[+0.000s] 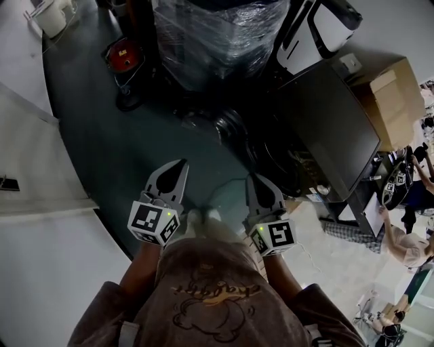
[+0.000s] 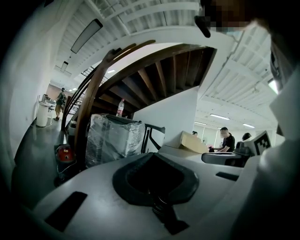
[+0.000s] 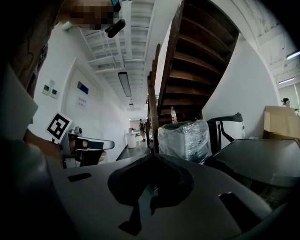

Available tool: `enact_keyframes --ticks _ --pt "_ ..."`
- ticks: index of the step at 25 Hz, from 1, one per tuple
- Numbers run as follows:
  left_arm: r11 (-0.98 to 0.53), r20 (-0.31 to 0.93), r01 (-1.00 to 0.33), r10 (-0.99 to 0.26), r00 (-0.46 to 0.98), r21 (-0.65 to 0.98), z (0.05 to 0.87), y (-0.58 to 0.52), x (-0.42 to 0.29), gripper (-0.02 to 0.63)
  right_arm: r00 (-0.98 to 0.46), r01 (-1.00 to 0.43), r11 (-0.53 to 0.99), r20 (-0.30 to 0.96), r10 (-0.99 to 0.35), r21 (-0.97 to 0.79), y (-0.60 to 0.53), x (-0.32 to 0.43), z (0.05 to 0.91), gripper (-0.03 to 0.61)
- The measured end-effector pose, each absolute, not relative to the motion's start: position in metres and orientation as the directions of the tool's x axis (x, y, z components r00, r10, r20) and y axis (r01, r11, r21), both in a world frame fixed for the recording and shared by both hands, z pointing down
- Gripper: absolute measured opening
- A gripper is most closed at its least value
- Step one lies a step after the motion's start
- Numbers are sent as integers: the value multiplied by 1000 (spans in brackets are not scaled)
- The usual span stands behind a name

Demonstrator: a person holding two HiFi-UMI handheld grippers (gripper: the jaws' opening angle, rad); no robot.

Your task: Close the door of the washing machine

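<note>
Jaws clenched, empty: grey left gripper [image 1: 171, 179], grey right gripper [image 1: 263, 195], well apart from black boxy washing machine [image 1: 332, 122]; a hasty push may slip.

The floor [image 1: 102, 142] is dark, smooth and slightly glossy across the upper left and middle of the head view, and turns pale and light-coloured at the lower right [image 1: 332, 264]. A bulky load wrapped in clear plastic [image 1: 217, 34] stands on the dark part at the top. Just left of it sits a red canister [image 1: 122, 53], and a white bin [image 1: 51, 17] stands well apart in the top left corner. A dark flat-topped unit [image 1: 325, 129] stands to the right.
</note>
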State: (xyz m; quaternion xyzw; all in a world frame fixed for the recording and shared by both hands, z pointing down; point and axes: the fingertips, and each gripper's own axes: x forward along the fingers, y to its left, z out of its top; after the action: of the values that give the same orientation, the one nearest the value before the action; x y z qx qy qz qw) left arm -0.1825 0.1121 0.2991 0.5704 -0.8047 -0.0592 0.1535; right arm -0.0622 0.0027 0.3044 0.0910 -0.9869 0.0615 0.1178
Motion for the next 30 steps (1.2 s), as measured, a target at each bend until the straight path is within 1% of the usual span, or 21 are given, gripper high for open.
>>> enact_keyframes --ticks 7,11,12,13,15,19,21,24,27,30 --pt "370 199 -882 -925 -322 292 314 91 -186 -2 -976 -150 982 177 -129 -113 -24 -69 308 -5" --pt "386 191 -869 -921 -340 311 316 86 -192 3 -979 -120 985 182 -96 -124 -29 -78 312 -5" --pt "387 195 -868 -920 -340 312 318 85 -194 26 -979 -114 986 183 -90 -125 -29 -81 313 -5" --pt "385 199 -869 -920 -337 310 320 83 -196 65 -979 -110 986 183 -86 -127 -30 -84 313 -5" --pt "381 205 -876 -921 -331 296 325 79 -206 83 -979 -109 986 187 -84 -127 -32 -94 314 -5" --pt "344 231 -893 -931 -284 289 339 65 -229 254 -974 -129 983 202 -101 -130 -40 -116 320 -5" --pt "313 232 -907 -939 -253 281 343 58 -241 295 -973 -138 982 204 -109 -132 -43 -128 323 -5" --pt "293 236 -913 -944 -229 286 351 54 -263 316 -963 -157 978 242 -120 -140 -44 -143 331 -5" --pt "290 261 -914 -941 -218 283 367 51 -287 325 -967 -177 973 213 -143 -150 -45 -157 335 -5" --pt "272 296 -929 -935 -193 253 389 45 -312 330 -965 -189 969 214 -154 -156 -40 -168 340 -5"
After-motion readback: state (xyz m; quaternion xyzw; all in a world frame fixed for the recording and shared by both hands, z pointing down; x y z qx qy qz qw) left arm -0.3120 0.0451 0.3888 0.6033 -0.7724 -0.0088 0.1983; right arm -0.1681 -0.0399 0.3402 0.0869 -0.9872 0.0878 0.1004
